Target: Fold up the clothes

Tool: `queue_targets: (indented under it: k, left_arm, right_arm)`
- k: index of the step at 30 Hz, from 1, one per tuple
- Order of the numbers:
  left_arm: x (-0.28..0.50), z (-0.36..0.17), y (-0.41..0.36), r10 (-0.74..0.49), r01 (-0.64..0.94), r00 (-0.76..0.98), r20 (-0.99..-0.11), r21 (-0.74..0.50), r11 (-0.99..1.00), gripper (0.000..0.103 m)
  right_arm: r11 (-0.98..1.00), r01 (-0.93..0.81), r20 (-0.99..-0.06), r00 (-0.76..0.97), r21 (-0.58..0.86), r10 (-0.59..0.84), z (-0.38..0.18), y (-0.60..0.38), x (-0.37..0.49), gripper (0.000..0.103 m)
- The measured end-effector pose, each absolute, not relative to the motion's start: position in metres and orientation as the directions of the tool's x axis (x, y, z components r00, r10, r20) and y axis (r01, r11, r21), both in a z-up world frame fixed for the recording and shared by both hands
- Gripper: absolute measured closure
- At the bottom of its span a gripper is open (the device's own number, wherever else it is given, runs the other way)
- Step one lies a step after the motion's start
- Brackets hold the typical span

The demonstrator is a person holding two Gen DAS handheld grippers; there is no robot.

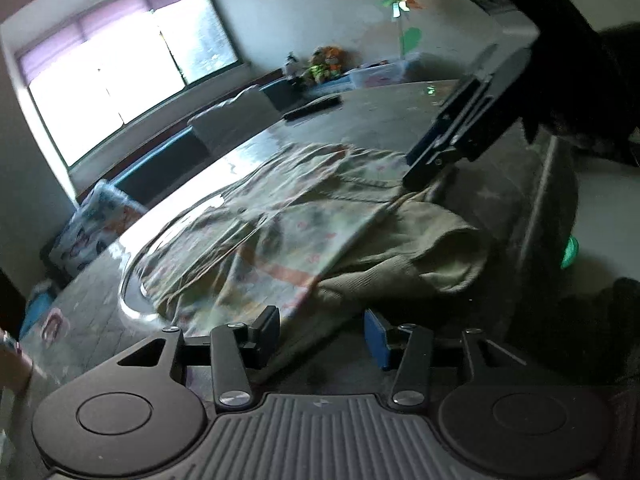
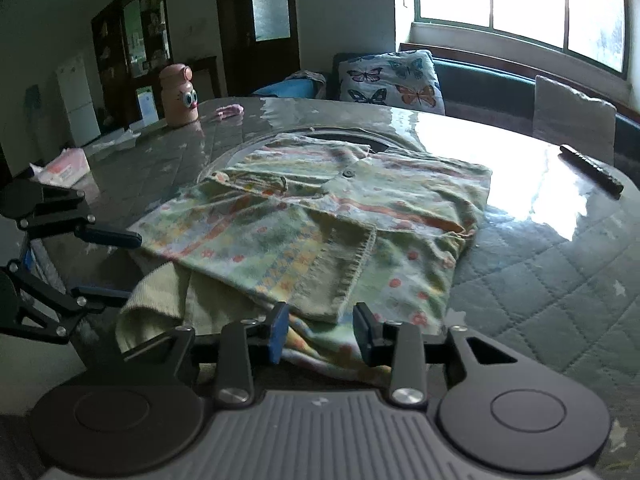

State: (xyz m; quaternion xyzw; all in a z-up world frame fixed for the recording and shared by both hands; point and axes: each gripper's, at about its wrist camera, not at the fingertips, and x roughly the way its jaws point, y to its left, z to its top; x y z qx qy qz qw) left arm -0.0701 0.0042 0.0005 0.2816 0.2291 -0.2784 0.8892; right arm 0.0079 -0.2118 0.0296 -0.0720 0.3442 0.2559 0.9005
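A patterned shirt (image 2: 320, 216) lies partly folded on the desk (image 2: 552, 248). The left gripper (image 1: 322, 338) and right gripper (image 2: 322, 330) both have fingers apart, seemingly gripping nothing, above its near hem.

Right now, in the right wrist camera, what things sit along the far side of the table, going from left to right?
Pink bottle with googly eyes → small pink thing → butterfly pillow behind the table → plain grey cushion → dark stick-like object on the shiny table.
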Motion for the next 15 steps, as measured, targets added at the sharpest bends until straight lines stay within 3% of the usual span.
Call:
queue_targets:
  k: [8, 14, 15]
  left_arm:
    - [-0.067, -0.001, -0.016, -0.434, 0.659, 0.732, -0.525, 0.384, 0.647, 0.054]
    - [-0.051, 0.008, -0.016, -0.477, 0.657, 0.727, -0.494, 0.300, 0.692, 0.091]
    - [-0.047, 0.011, -0.015, -0.479, 0.650, 0.728, -0.490, 0.275, 0.708, 0.093]
  right_arm:
    - [0.836, -0.548, -0.665, 0.633, -0.023, 0.396, 0.030, -0.216, -0.007, 0.052]
    - [0.792, -0.604, -0.660, 0.632, -0.091, 0.407, 0.029, -0.214, -0.021, 0.045]
    - [0.784, -0.612, -0.655, 0.636, -0.104, 0.409, 0.028, -0.211, -0.022, 0.043]
